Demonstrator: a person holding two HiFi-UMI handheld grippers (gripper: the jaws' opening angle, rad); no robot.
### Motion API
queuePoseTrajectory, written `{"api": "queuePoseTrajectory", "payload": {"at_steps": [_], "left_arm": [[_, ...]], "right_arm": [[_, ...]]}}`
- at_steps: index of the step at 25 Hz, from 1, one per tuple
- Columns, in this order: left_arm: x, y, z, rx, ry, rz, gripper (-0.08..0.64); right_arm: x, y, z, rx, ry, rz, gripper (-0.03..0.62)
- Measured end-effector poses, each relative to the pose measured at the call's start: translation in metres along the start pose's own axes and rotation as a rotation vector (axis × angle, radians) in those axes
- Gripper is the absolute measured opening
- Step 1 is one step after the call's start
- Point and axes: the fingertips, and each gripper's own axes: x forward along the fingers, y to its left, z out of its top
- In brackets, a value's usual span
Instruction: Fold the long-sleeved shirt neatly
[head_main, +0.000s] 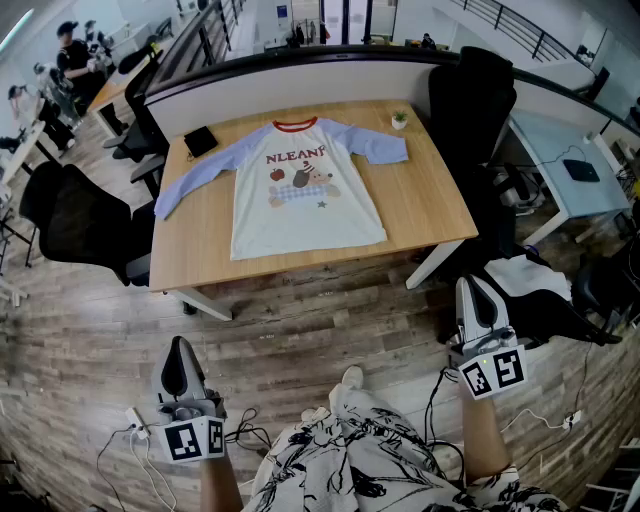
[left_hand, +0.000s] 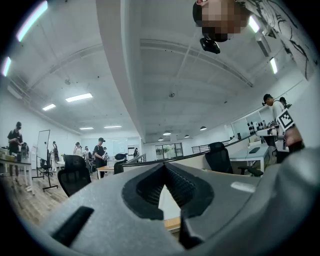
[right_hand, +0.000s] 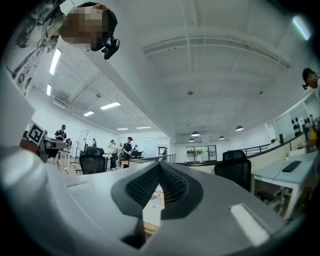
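Nearest lens, cut off by lower edge: patterned garment (head_main: 370, 470), flanked by left gripper (head_main: 180, 345) and right gripper (head_main: 470, 287), both clenched empty, jaws closed tip to tip, well short of table (head_main: 430, 215). Shirt (head_main: 300, 190) spread flat, front up, on table centre, unfolded; view-left sleeve (head_main: 195, 180) cuff at table edge, view-right sleeve (head_main: 375, 145) end hard to make out. Small black item (head_main: 200, 140) and potted plant (head_main: 399, 119) near far edge, details too small to tell.

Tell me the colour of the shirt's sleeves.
The sleeves are pale lavender-blue; the head view shows them best.
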Motion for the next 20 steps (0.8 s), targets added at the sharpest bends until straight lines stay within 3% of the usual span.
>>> {"api": "queuePoseTrajectory", "payload": {"at_steps": [10, 15, 20], "left_arm": [[0.0065, -0.0021, -0.0009, -0.001, 0.003, -0.008, -0.002], [0.0071, -0.005, -0.0013, -0.006, 0.009, -0.009, 0.0], [0.0058, -0.0055, -0.0031, -0.01, 0.007, -0.007, 0.0]], "right_arm": [[0.0068, 0.0012, 0.0, -0.002, -0.007, 0.01, 0.005], [0.0075, 0.0035, 0.0069, 0.063, -0.072, 0.042, 0.006], [0.0095, -0.0002, -0.0005, 0.062, -0.05, 0.026, 0.006]]}}
